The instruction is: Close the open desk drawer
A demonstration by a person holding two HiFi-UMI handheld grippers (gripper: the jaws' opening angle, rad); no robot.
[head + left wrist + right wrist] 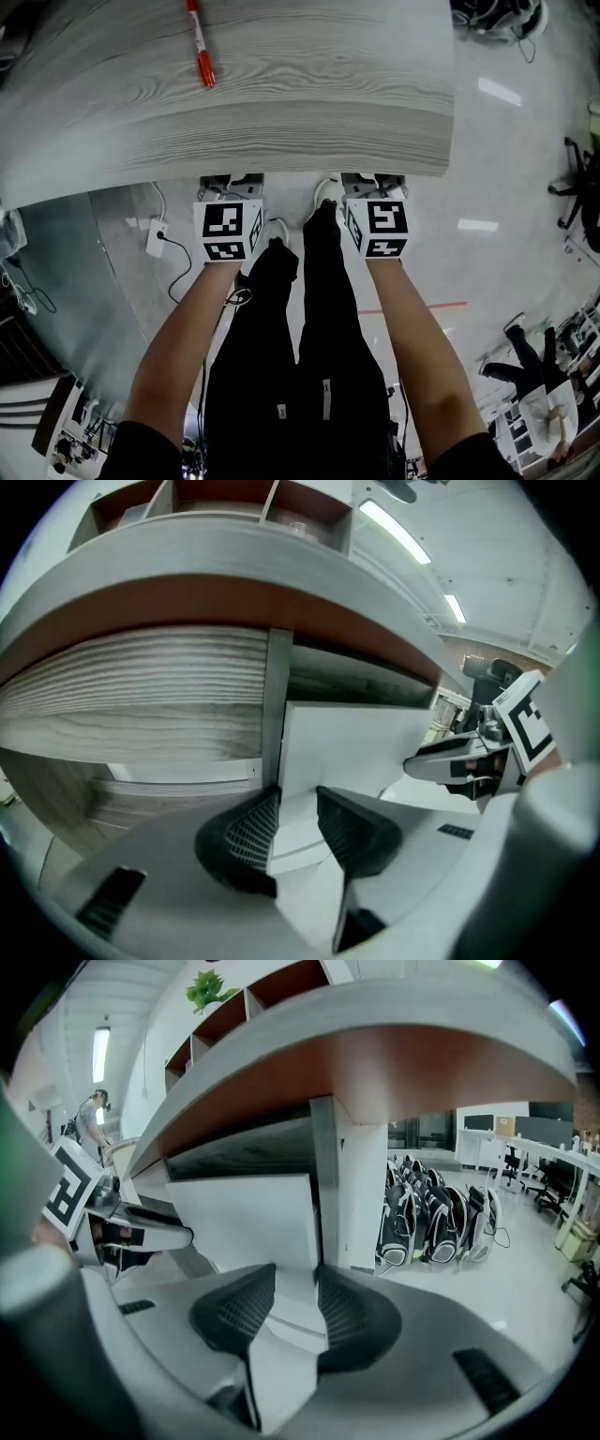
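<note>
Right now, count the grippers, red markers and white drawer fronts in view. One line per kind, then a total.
Grippers: 2, the left gripper and the right gripper, both with jaws apart
Red marker: 1, lying on the desktop
White drawer front: 1
Total: 4

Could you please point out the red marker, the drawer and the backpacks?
red marker [199,47]: head view, its barrel.
drawer [361,747]: left gripper view, its white panel.
backpacks [436,1225]: right gripper view, middle bag.

Nothing legible: no word, brand, number or sign can be read. Any print on the red pen [200,47] is too small to make out.
</note>
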